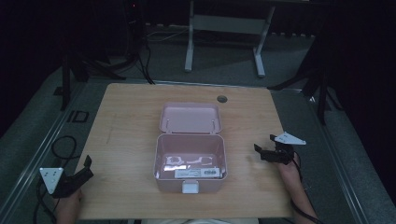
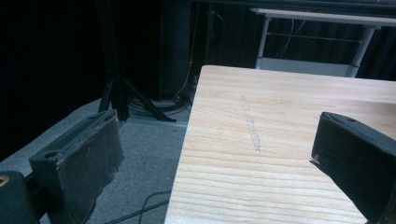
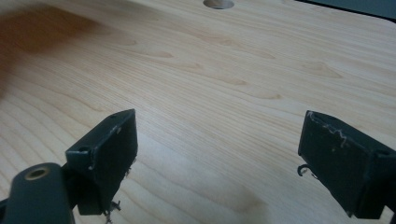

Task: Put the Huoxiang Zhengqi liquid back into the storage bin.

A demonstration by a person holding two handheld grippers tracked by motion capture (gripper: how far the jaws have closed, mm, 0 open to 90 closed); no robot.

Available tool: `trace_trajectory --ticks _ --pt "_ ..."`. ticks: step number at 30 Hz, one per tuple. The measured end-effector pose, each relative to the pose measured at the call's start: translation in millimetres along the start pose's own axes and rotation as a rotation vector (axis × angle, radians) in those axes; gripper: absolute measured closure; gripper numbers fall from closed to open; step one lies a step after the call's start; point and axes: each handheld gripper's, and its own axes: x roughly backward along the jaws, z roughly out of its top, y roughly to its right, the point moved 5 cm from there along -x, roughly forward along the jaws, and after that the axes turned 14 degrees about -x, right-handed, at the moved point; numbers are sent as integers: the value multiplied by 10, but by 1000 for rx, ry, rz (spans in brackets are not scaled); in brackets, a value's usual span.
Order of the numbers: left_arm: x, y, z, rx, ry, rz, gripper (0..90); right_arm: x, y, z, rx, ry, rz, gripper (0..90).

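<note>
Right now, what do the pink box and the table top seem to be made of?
The pink box, lid open, looks like moulded plastic: even pale colour, rounded corners, a soft sheen on its walls. The table top looks like light wood or a wood-look laminate: long grain lines and knots show in the right gripper view, with a matte finish. Which of the two, the pictures leave open.

Left gripper (image 1: 84, 169) down at near-left corner, held in hand (image 1: 70, 205), jaws spread wide, nothing between them, pointing up and to the right. Grey plate (image 1: 51, 177) sits on its outer side. Right gripper (image 1: 264, 147) over at right edge, jaws also wide apart and empty, aimed left. Right forearm (image 1: 299, 196) comes in from bottom; cable (image 1: 299, 168) trails along it.
</note>
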Motion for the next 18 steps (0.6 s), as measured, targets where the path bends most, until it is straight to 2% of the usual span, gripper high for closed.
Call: trace_trajectory --ticks 5,9,12,18 --pt "1 -1 0 0 1 -1 21 86 50 -19 -34 24 -25 116" --pt "2 1 0 -1 1 2 21 176 92 -26 -66 68 -43 116" --pt "0 -2 -1 1 -1 1 21 231 125 -43 -89 73 -41 116" --pt "2 -3 -1 4 1 0 21 317 179 -94 -121 86 -90 115"
